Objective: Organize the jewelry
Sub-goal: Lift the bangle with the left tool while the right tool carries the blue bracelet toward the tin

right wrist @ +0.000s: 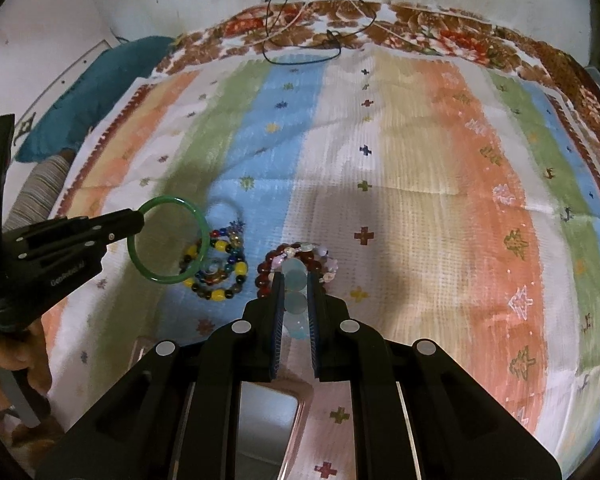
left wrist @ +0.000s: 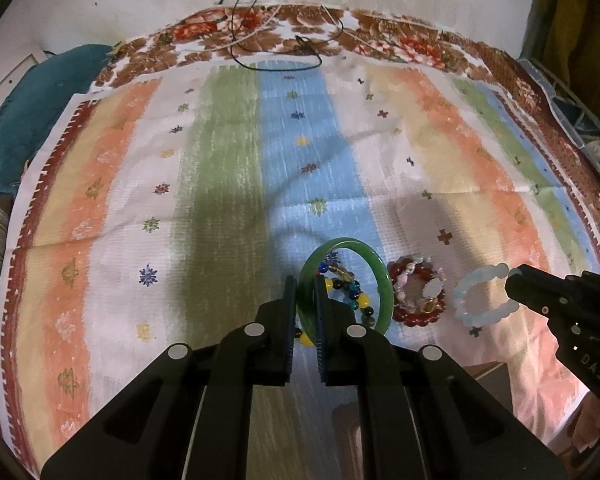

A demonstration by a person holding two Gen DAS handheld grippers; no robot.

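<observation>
— What is the left gripper (left wrist: 305, 300) holding?
— It is clamping the green bangle (left wrist: 382, 280), lifted clear of the striped cloth (left wrist: 220, 160), above the multicoloured bead bracelets (right wrist: 220, 264) near the front edge.
— And the right gripper (right wrist: 294, 300)?
— It is pinching the pale blue bead bracelet (right wrist: 294, 280), hanging above the red bead bracelet (right wrist: 266, 270).

Warm, fairly dim indoor light from above and behind; striped cloth (left wrist: 228, 184) washed out, colours slightly muddy. Soft dark shadows on cloth ahead of each hand-held gripper, in left wrist view across green and blue stripes, in right wrist view beside red cross motifs. Strong fisheye bending plus black vignette at corners; streaky motion blur over cloth, edges softest.
</observation>
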